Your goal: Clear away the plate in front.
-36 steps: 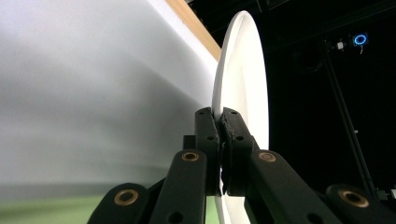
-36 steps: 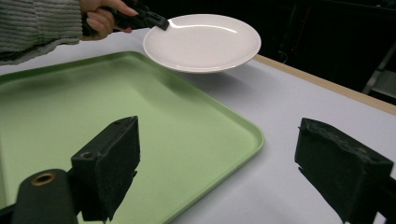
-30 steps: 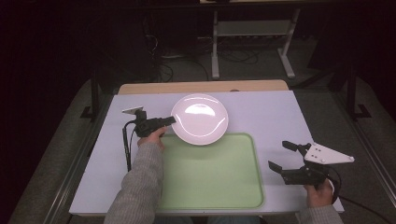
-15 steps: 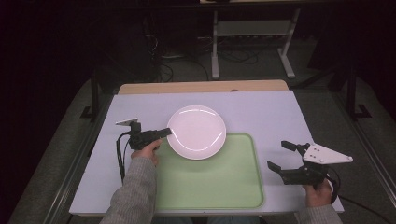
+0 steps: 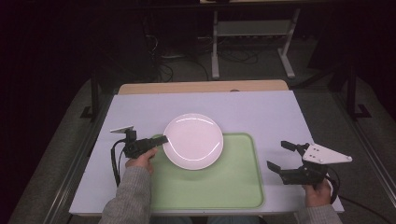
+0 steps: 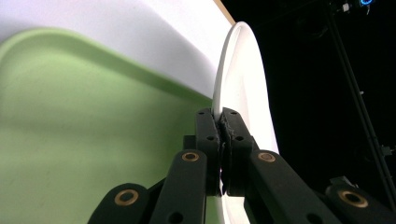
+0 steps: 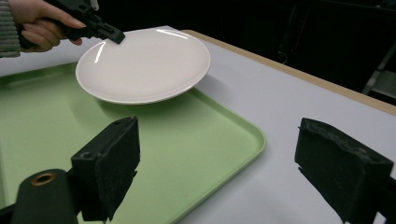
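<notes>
The white plate is pinched at its rim by the left tool; the right tool is held wide open, empty. The plate is probably held above the green tray, so it could be dropped and cracked.

high view looks down over the whole table; both gripper views sit close, sharing the white plate and green tray.

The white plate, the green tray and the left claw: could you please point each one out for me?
white plate [image 5: 194, 140], high view, centre of its face.
green tray [image 5: 224, 186], high view, bare floor near the person.
left claw [image 6: 220, 135], left gripper view, where its jaws pinch the plate's rim.
</notes>
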`<state>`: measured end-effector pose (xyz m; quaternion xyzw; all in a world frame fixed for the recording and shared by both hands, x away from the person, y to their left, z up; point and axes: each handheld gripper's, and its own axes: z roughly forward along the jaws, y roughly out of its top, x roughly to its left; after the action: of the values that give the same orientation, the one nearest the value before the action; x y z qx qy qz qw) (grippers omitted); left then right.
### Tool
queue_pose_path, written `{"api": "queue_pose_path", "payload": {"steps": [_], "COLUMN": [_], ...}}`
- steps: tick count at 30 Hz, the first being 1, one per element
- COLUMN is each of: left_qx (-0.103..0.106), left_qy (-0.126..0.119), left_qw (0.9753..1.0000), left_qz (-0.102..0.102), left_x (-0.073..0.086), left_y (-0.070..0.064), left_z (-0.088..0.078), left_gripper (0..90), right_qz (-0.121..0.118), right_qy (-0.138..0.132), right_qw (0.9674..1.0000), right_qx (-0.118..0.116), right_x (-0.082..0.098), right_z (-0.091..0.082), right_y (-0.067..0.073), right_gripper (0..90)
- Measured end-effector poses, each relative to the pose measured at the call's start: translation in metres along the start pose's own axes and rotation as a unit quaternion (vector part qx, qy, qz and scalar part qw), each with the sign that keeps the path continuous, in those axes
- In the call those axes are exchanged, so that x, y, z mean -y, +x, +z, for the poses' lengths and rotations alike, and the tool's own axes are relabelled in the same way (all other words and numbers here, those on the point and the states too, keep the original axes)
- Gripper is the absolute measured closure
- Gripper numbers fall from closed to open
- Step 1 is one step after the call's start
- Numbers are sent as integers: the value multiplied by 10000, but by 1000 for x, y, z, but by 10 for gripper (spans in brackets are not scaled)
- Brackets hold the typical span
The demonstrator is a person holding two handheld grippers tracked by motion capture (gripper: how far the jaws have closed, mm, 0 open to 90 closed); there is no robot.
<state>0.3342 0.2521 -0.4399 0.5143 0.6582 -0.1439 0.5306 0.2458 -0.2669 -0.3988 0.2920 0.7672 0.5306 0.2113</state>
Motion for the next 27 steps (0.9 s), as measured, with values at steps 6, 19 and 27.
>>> {"api": "queue_pose_path", "payload": {"steps": [6,19,27], "left_qx": [-38,-26,6], "left_qy": [68,112,84], "left_qw": [10000,9999,9999], "left_qz": [3,-115,-138], "left_x": [10,33,43], "left_y": [6,14,15], "left_z": [-7,-19,-24], "left_gripper": [874,874,873], "right_qz": [-9,28,49], "right_qy": [14,-25,-25], "right_qw": [10000,9999,9999], "right_qx": [23,102,110], "right_x": [0,1,1], "right_z": [1,-1,-1], "right_y": [1,1,1], "right_gripper": [132,132,132]}}
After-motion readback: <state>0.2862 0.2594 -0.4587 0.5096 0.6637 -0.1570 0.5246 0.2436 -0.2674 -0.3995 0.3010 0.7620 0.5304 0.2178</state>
